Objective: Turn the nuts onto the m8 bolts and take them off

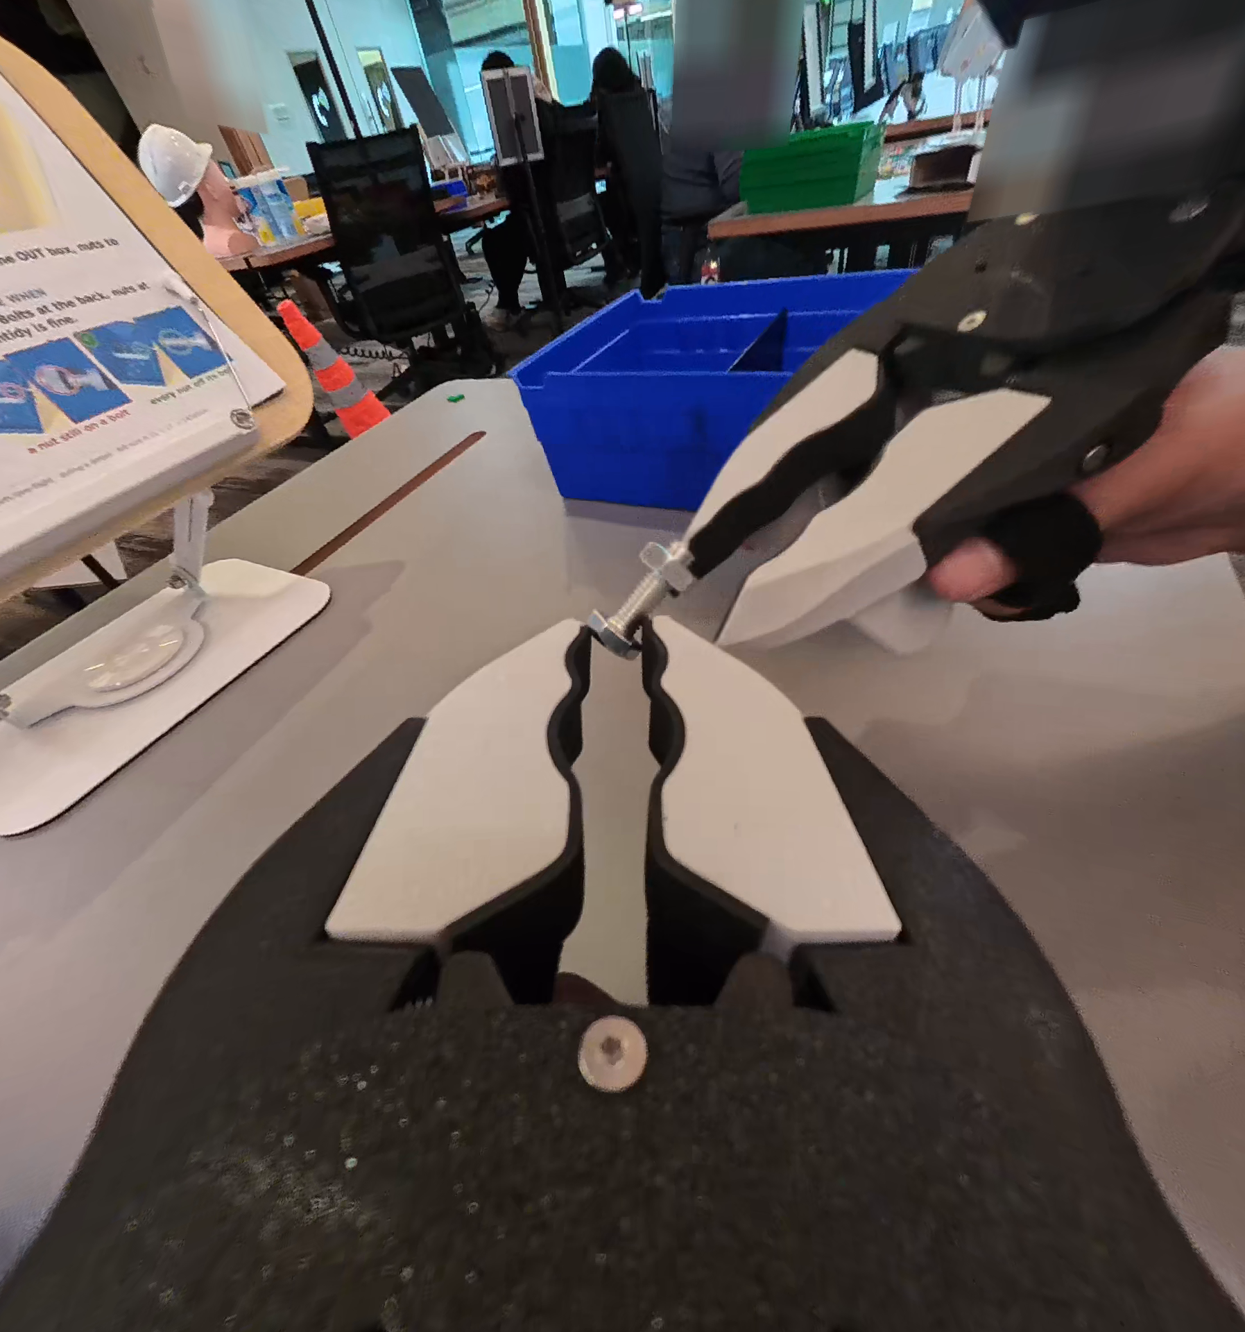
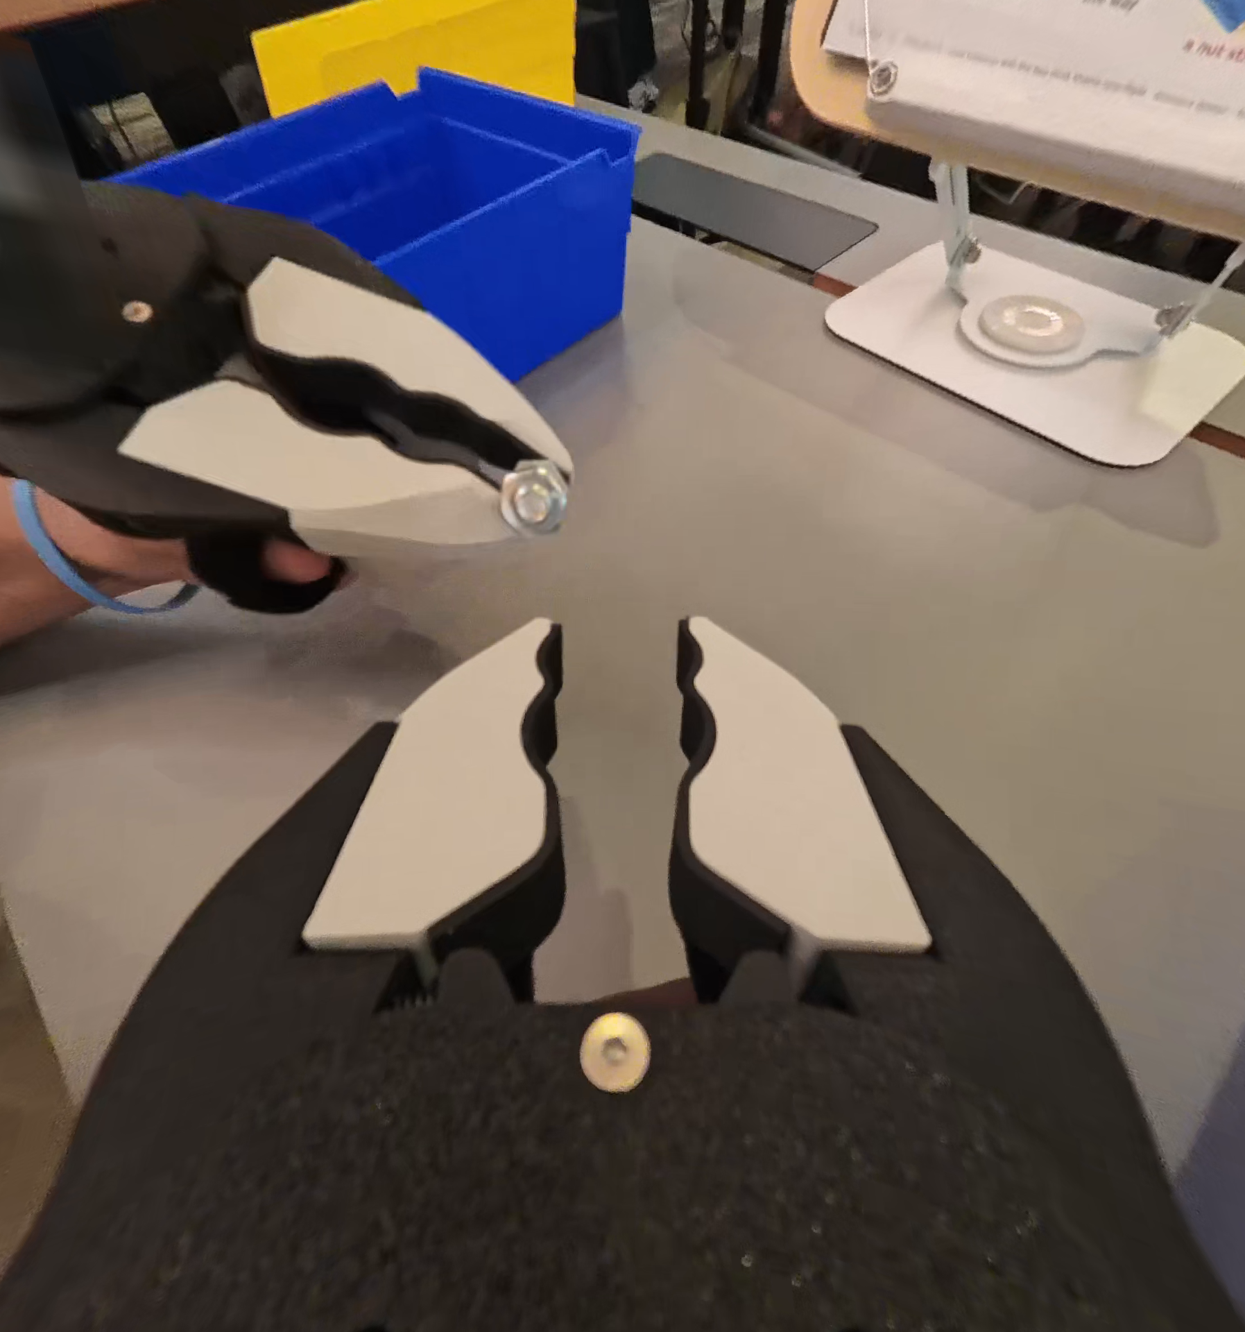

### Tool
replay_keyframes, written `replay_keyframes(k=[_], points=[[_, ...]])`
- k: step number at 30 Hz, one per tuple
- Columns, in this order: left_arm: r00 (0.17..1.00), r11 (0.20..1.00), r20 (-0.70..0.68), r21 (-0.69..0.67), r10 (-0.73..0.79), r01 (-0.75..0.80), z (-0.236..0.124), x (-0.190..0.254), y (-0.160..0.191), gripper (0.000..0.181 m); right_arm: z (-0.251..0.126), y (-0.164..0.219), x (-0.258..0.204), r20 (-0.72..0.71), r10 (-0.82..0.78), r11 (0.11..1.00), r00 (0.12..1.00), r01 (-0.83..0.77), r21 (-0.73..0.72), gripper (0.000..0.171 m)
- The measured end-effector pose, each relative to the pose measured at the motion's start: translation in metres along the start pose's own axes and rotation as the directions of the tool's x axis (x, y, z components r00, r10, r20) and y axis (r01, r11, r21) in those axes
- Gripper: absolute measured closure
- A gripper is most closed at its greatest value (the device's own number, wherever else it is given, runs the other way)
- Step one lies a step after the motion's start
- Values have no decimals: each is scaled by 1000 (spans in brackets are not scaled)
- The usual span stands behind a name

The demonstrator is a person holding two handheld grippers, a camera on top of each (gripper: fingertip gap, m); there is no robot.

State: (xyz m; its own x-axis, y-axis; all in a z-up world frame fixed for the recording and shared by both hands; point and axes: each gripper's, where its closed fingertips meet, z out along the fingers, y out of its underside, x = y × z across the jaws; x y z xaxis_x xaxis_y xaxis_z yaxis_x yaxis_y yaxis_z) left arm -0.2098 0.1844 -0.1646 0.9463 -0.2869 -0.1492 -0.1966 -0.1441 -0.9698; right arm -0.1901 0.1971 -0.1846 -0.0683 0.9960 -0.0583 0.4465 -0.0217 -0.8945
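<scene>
My left gripper [image 1: 616,627] is shut on the head of a silver M8 bolt [image 1: 637,602], which points up and away over the grey table [image 1: 1037,793]. A hex nut [image 1: 666,566] sits on the bolt's far end. My right gripper [image 1: 709,598] comes in from the right with its jaws apart and its upper fingertip right at the nut. In the right wrist view my right gripper [image 2: 618,627] is open and empty. There the left gripper [image 2: 525,490] holds the bolt end-on, and the nut [image 2: 533,497] lies just ahead and left of my fingertips.
A blue bin [image 1: 648,432] with dividers stands at the back of the table, and it also shows in the right wrist view [image 2: 504,267]. A white stand [image 1: 136,670] holding an instruction sheet is at the left. An orange cone [image 1: 331,367] stands on the floor beyond the table. The grippers are tip to tip, or close to it.
</scene>
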Motion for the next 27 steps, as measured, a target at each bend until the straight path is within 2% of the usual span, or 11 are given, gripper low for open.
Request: replay_keyframes(k=[7, 10, 15, 18, 22, 27], points=[[998, 996, -3, -65, 66, -66, 5, 8, 16, 168, -5, -28, -7, 36, 13, 997, 999, -15, 76, 141], [998, 996, -2, -62, 67, -67, 5, 10, 13, 168, 2, -21, -8, 37, 7, 999, 999, -8, 52, 140], [1000, 1000, -7, 22, 18, -18, -6, 2, -4, 168, 3, 9, 2, -20, -17, 999, 1000, 16, -36, 143], [999, 999, 17, -18, 50, -49, -2, -2, 4, 168, -4, -1, -4, 35, 42, 999, 999, -42, 13, 142], [994, 991, 17, -72, 112, -110, 4, 6, 16, 168, -8, -25, -9, 49, 44, 996, 998, -48, 80, 142], [995, 994, 16, -46, 95, -95, 3, 7, 9, 168, 2, -8, -8, 29, 17, 1000, 999, -17, 17, 140]])
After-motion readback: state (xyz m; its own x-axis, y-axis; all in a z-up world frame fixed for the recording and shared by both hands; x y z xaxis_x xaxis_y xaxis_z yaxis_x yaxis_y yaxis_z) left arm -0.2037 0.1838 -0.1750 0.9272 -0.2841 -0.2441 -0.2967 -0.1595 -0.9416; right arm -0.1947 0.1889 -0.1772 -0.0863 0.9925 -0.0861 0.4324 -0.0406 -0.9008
